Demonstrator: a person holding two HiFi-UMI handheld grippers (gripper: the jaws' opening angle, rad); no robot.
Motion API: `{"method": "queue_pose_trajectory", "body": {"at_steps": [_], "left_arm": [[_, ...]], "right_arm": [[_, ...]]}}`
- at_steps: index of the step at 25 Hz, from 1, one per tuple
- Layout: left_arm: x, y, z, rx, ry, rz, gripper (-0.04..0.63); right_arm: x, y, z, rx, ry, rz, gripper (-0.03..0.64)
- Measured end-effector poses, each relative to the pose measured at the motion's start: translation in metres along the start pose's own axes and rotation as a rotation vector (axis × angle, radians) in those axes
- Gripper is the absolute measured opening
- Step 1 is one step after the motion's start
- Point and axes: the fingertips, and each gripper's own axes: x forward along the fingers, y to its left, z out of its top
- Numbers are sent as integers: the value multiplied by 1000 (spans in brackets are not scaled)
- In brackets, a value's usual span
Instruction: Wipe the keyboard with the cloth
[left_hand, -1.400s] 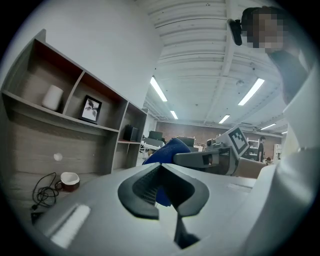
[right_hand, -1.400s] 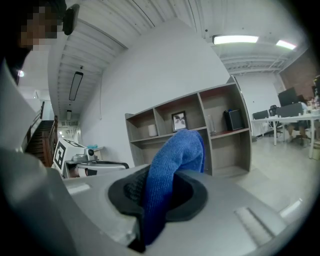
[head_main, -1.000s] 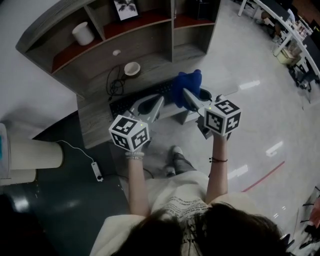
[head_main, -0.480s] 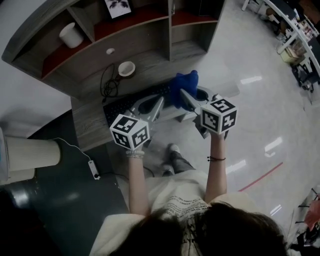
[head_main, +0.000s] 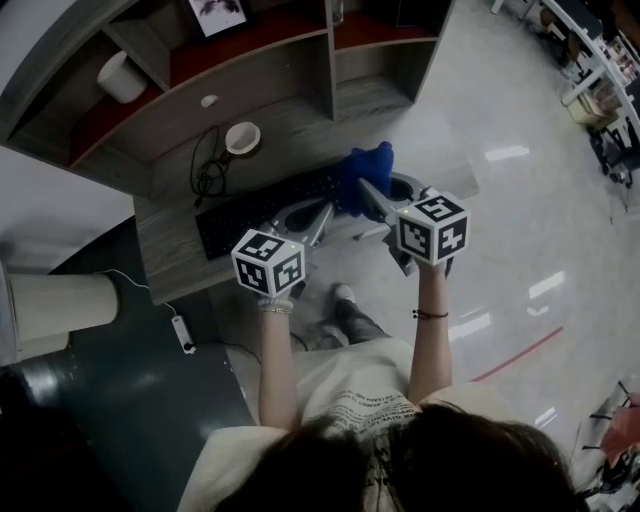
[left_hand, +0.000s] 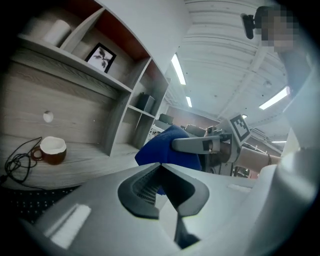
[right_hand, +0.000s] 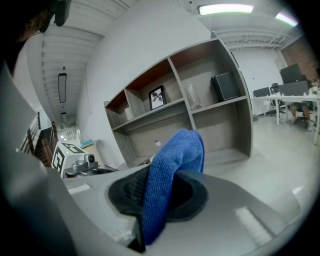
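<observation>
**Cloth** (right_hand: 172, 170): blue, thick-piled microfibre, bunched into a soft upright hump. It is pinched between the jaws of the right gripper (right_hand: 159, 197) and sits at the right end of the keyboard (head_main: 262, 208); contact with the keys cannot be told.

**Keyboard:** black, lying flat near the front edge of the grey desk (head_main: 170, 255).

**Left gripper** (left_hand: 161, 172): jaws closed together with nothing between them, over the keyboard, just left of the cloth.

**Also on desk:** cup (head_main: 241, 138), with a coiled black cable (head_main: 205, 172) beside it.
</observation>
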Motion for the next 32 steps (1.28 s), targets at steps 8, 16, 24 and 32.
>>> {"method": "queue_pose_trajectory", "body": {"at_steps": [8, 16, 24, 32], "left_arm": [[21, 3, -9, -25, 32, 11, 3], [36, 5, -20, -59, 48, 3, 3], [50, 14, -28, -104, 48, -21, 3], [63, 26, -39, -159, 48, -25, 3]], "right_arm": [[6, -26, -10, 15, 43, -5, 60], [10, -48, -25, 12, 93, -48, 60], [16, -71, -38, 14, 146, -113, 60], [36, -79, -56, -6, 223, -129, 58]]}}
